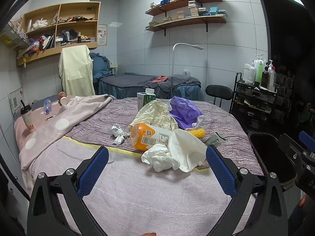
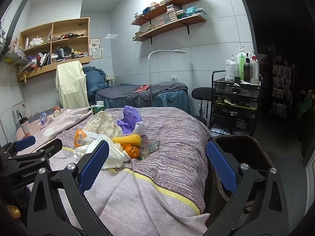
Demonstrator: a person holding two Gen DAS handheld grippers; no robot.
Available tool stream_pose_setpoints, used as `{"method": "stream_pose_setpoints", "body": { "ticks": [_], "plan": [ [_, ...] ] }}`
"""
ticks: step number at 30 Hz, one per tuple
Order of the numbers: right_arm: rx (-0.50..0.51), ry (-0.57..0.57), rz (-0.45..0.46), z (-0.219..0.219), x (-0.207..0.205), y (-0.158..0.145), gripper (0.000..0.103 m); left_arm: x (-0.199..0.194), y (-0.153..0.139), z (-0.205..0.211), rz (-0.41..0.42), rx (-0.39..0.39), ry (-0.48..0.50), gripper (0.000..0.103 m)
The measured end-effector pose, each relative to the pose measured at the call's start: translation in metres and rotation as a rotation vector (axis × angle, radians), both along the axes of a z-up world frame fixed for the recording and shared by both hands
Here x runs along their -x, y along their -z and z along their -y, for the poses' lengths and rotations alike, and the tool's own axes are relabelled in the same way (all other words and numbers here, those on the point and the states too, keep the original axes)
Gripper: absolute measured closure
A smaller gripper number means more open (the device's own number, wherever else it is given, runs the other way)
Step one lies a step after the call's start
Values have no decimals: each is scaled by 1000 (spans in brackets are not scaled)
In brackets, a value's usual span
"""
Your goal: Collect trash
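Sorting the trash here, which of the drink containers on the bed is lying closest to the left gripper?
The orange bottle, on its side in the pile just ahead of the left gripper. The green carton and clear bottle sit farther back.

A: What lies on the bed (image 2: 167,137)?

B: A litter pile toward its left edge: an orange-capped bottle (image 2: 84,137) on its side, crumpled white tissue (image 2: 110,153), a cream bag (image 2: 102,123), a purple bag (image 2: 130,120), yellow foam netting (image 2: 128,139) and orange peel (image 2: 132,151).

A: And the right gripper (image 2: 157,167)?

B: Jaws spread wide, nothing between them. A dark bin (image 2: 242,151), probably for trash, stands against the bed's right edge behind the right finger.
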State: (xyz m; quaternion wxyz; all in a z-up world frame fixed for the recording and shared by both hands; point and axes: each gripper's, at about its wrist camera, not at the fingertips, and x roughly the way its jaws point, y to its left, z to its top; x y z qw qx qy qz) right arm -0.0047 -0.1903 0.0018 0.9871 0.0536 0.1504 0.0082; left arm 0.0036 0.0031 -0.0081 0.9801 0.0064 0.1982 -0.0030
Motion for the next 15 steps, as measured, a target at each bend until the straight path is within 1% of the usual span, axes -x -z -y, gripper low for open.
{"method": "stream_pose_setpoints", "body": {
  "ticks": [15],
  "plan": [
    [-4,-1,-5,0,-1,1,5,-3,0,2,-11,-2,1,6]
  ]
}}
